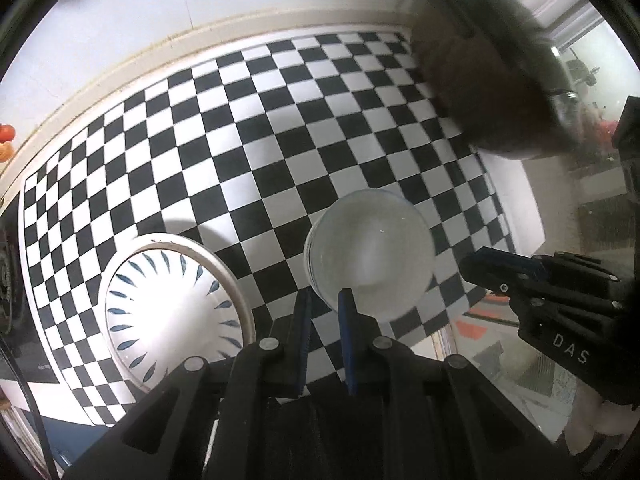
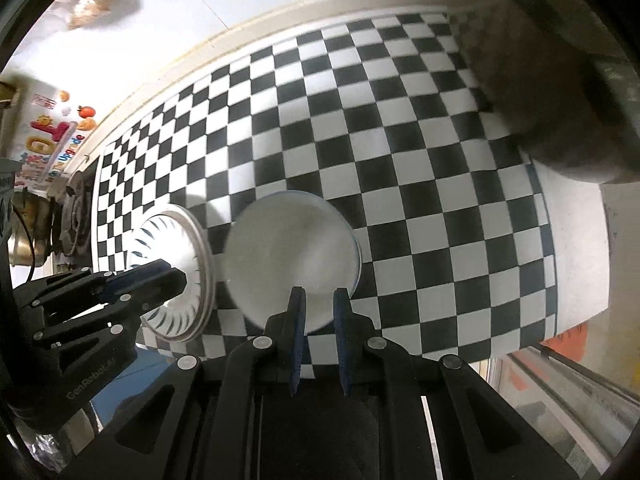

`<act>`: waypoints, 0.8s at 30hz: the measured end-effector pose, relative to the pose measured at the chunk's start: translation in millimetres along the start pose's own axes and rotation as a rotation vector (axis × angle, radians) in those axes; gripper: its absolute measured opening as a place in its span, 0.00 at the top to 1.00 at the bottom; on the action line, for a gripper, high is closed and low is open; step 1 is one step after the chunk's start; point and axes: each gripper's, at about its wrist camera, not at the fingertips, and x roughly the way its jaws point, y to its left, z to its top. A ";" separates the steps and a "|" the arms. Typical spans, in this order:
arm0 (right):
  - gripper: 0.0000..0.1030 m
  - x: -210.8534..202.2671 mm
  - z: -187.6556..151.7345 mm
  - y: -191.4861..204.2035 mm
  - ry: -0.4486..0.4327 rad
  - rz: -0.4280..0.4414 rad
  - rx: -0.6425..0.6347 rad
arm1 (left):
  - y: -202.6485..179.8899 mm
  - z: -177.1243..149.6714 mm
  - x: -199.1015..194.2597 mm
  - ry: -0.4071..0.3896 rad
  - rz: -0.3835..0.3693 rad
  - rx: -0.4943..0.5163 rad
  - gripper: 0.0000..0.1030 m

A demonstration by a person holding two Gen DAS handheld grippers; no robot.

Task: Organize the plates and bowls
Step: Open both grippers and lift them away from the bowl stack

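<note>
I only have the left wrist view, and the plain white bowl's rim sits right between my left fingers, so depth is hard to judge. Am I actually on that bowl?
Observer: No. The right wrist camera shows the left gripper in front of the patterned bowl, beside the plain white bowl and not on its rim.
Operator: Are the right fingers open?
Observer: Yes. The right gripper is open, and the plain bowl's near rim shows between its fingers. I cannot tell whether they touch it.
Operator: What's at my far left?
Observer: A metal pot stands beyond the checkered mat's left edge.
</note>
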 end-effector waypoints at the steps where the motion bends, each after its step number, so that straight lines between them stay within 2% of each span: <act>1: 0.85 -6.3 -2.9 2.4 -0.009 0.002 -0.003 | -0.6 -2.4 -5.0 -0.008 -0.002 0.000 0.88; 6: 0.82 -33.6 -18.3 10.8 -0.038 0.006 -0.015 | -4.1 -14.7 -25.8 -0.034 0.000 0.008 0.87; 8: 0.68 -41.4 -24.4 14.1 -0.046 0.006 -0.025 | -5.0 -20.6 -33.7 -0.044 0.011 0.017 0.86; 10: 0.46 -48.0 -29.1 15.9 -0.052 0.012 -0.026 | -4.7 -25.2 -39.2 -0.049 0.013 0.013 0.81; 13: 0.29 -54.9 -33.5 18.2 -0.059 0.006 -0.030 | -3.6 -30.2 -45.6 -0.048 0.013 0.003 0.78; 19: 0.26 -65.7 -37.1 18.0 -0.079 0.015 -0.015 | -3.2 -33.3 -57.7 -0.073 0.017 -0.001 0.78; 24: 0.26 -58.8 -31.5 5.5 -0.093 0.025 0.035 | 3.9 -23.5 -43.5 -0.064 0.000 -0.016 0.78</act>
